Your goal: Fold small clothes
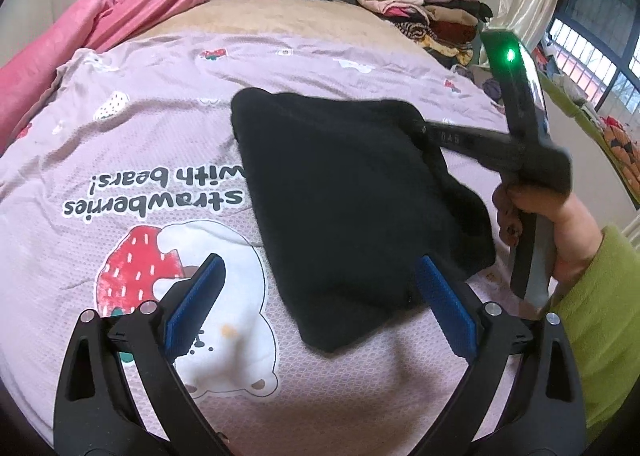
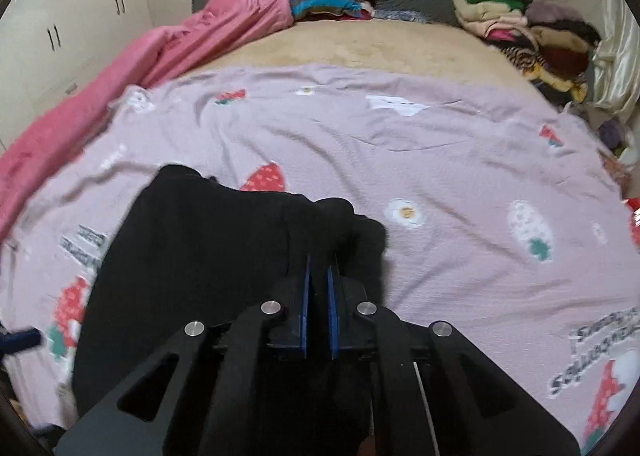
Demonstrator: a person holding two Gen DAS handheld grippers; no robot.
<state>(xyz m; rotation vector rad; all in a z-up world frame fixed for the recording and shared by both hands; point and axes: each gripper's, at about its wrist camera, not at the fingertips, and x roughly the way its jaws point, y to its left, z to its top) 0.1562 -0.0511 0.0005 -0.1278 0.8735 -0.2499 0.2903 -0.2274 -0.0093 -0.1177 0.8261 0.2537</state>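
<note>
Bed (image 1: 280,16): wide, soft, with clothes piled by the headboard. Sheet (image 1: 160,128): lilac, strawberry-and-bear print, spread over the near half. Black garment (image 1: 344,192): small, lying mid-sheet, partly folded, its right edge raised off the sheet; likely light, limp and non-slip, no stiffness to hold a crease unaided, best taken at a corner or hem edge, not the middle. Right tool (image 2: 318,280): jaws nearly together, pinching a bunched fold at the garment's right edge; its hand (image 1: 552,224), in a green sleeve (image 1: 600,316), holds it angled downward. Left tool (image 1: 320,288): jaws wide, holding nothing, hovering over the garment's near corner, tilted down toward the sheet.
</note>
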